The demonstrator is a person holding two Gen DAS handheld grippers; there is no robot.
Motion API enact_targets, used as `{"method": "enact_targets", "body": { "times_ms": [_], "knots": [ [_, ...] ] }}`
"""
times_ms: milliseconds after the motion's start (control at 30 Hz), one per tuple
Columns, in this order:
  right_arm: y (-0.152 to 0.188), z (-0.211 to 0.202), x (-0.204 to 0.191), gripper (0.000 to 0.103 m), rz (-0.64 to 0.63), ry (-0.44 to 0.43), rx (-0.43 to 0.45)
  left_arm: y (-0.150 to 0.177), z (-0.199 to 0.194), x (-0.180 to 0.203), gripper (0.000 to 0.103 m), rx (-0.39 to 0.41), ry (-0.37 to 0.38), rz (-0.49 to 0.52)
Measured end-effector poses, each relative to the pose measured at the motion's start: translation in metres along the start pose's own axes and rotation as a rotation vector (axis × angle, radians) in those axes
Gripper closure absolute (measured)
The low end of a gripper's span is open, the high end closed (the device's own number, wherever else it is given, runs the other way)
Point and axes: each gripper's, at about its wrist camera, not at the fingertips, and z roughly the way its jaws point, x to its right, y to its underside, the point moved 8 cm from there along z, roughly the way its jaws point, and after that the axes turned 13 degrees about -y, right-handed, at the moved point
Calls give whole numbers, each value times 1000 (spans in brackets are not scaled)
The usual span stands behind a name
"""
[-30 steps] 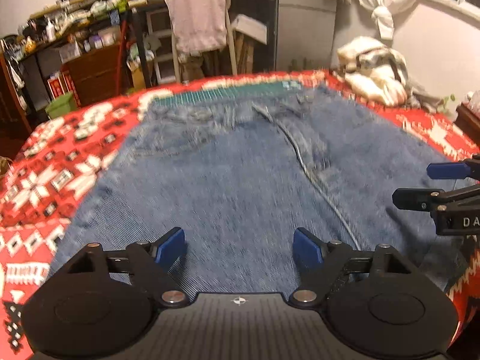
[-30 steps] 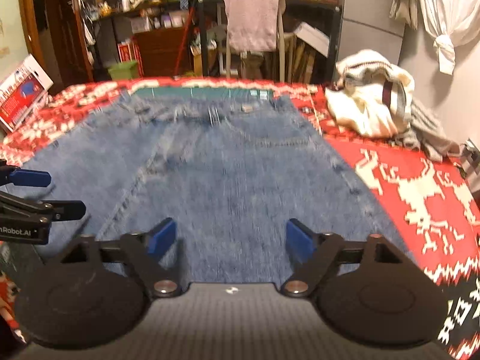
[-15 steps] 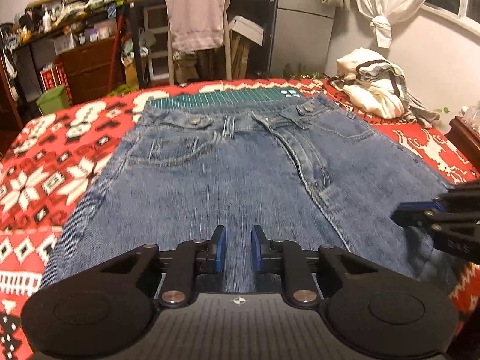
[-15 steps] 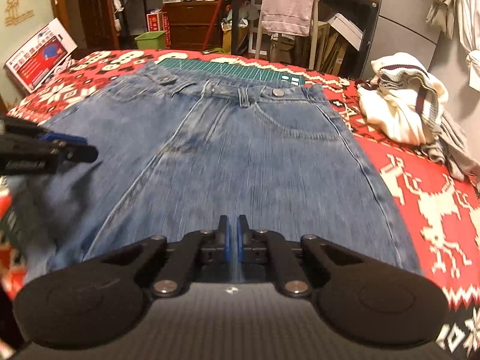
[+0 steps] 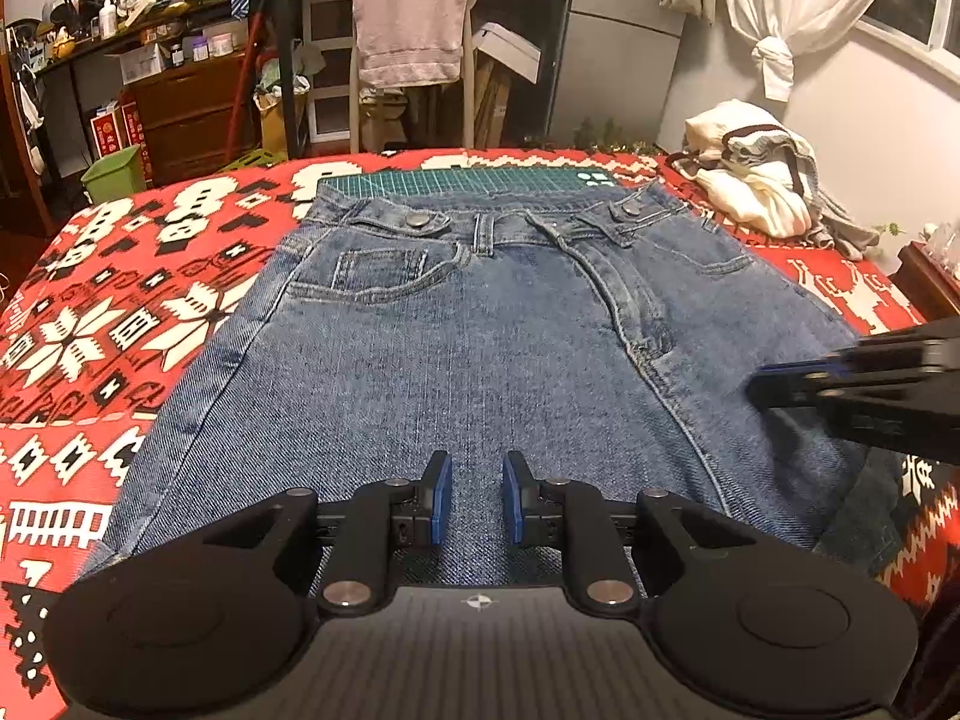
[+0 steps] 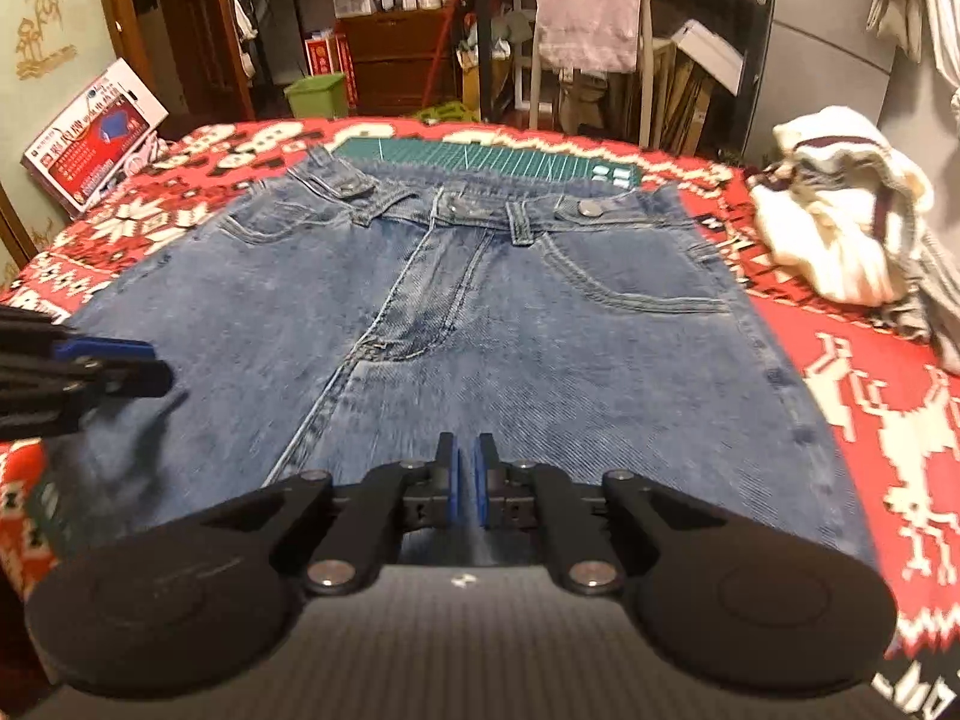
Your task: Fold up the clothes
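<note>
Blue jeans [image 5: 510,330] lie flat, front up, with the waistband at the far end of a red patterned blanket [image 5: 120,312]. At the near edge of the denim my left gripper [image 5: 477,498] is closed to a narrow gap, and a thick fold of denim fills that gap. In the right wrist view the jeans [image 6: 540,330] fill the middle, and my right gripper [image 6: 467,489] is pinched almost fully together on their near edge. Each gripper appears side-on in the other's view: the right gripper [image 5: 780,384] at the right edge, the left gripper [image 6: 150,366] at the left edge.
A green cutting mat [image 5: 468,180] shows beyond the waistband. A heap of cream and grey clothes [image 6: 840,228] lies on the blanket at the far right. A chair draped with a pink towel [image 5: 411,24] stands behind. A red and white box [image 6: 96,126] leans at the left.
Both grippers went from wide open to closed on the near edge of the jeans. Both views now look down from higher up, and more of the waistband is in view.
</note>
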Motion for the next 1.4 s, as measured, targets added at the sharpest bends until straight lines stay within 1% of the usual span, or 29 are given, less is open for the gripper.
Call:
{"method": "enact_targets", "body": {
  "times_ms": [100,200,333,400,433,500,533,633,733,800,900,1033,1067,1133,1267,1333,1367,1400],
  "knots": [
    [6,-4,-2,95,0,-6,-4,1,-3,1,85,4,6,3],
    [19,-15,-5,94,-6,-11,-23,4,-3,6,85,-8,36,6],
    [38,-30,-16,89,-43,-7,-46,9,-4,20,85,-21,117,30],
    [42,-34,-21,89,-26,-38,-62,10,-6,30,85,-21,153,50],
    [42,-35,-24,92,-21,-53,-66,11,-6,35,85,-20,169,61],
    [36,-34,-30,92,-36,-74,-45,12,-8,46,85,-19,203,82],
    [31,-31,-33,92,-53,-71,-38,12,-9,51,85,-18,220,92],
    [9,-16,-35,92,-65,-72,-9,10,-5,62,85,-14,236,120],
    [-2,2,-32,92,-58,-72,-20,7,3,67,85,-32,237,119],
    [1,8,-32,92,-58,-80,-36,7,8,67,85,-48,236,102],
    [12,2,-42,91,-85,-109,-56,10,4,66,85,-52,248,97],
    [33,-14,-55,84,-130,-116,-89,17,-3,66,85,-60,266,109],
    [36,-18,-56,83,-130,-126,-97,19,-4,67,85,-65,274,112],
    [43,-24,-58,84,-102,-180,-118,22,-8,67,85,-76,289,120],
    [45,-28,-57,84,-86,-190,-122,26,-13,68,85,-100,318,130],
    [45,-28,-61,85,-103,-207,-132,28,-14,69,85,-107,327,142],
    [45,-28,-63,85,-114,-218,-139,28,-15,70,88,-110,334,150],
    [47,-28,-65,86,-130,-225,-146,29,-16,70,88,-114,340,155]
  ]
}}
